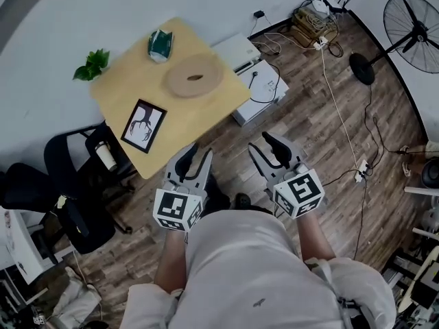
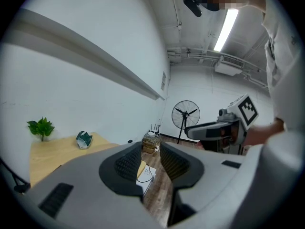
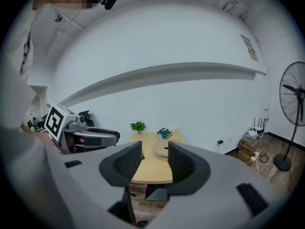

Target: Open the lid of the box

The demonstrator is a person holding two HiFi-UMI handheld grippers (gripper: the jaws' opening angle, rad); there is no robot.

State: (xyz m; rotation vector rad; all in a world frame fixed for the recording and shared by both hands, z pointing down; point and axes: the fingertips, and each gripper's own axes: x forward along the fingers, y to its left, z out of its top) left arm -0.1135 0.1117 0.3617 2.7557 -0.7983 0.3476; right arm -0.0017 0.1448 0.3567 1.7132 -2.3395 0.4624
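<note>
The person's shirt (image 1: 240,266) fills the bottom of the head view, and just ahead of it the left gripper (image 1: 197,153) and right gripper (image 1: 264,146) are held side by side over the wooden floor (image 1: 309,136), short of the counter (image 1: 206,115). In each gripper view the jaws stand apart with nothing between them: the left gripper (image 2: 150,149) looks past the counter's corner toward the far wall, while the right gripper (image 3: 155,149) has the counter dead ahead. The box (image 1: 180,88), which I take to be the low round wooden piece, lies well apart from both, near the counter's middle, with its lid (image 1: 195,77) on; a green pouch (image 1: 160,44) and a plant (image 1: 92,65) sit behind it and a picture (image 1: 143,125) lies nearer the front edge. This looks like the approach, with nothing of the opening done. To do it well, come square to the counter, bring both grippers down to the box's level, steady the base with one and take the lid's edge or centre opening with the other, then lift straight up so the base does not slide
</note>
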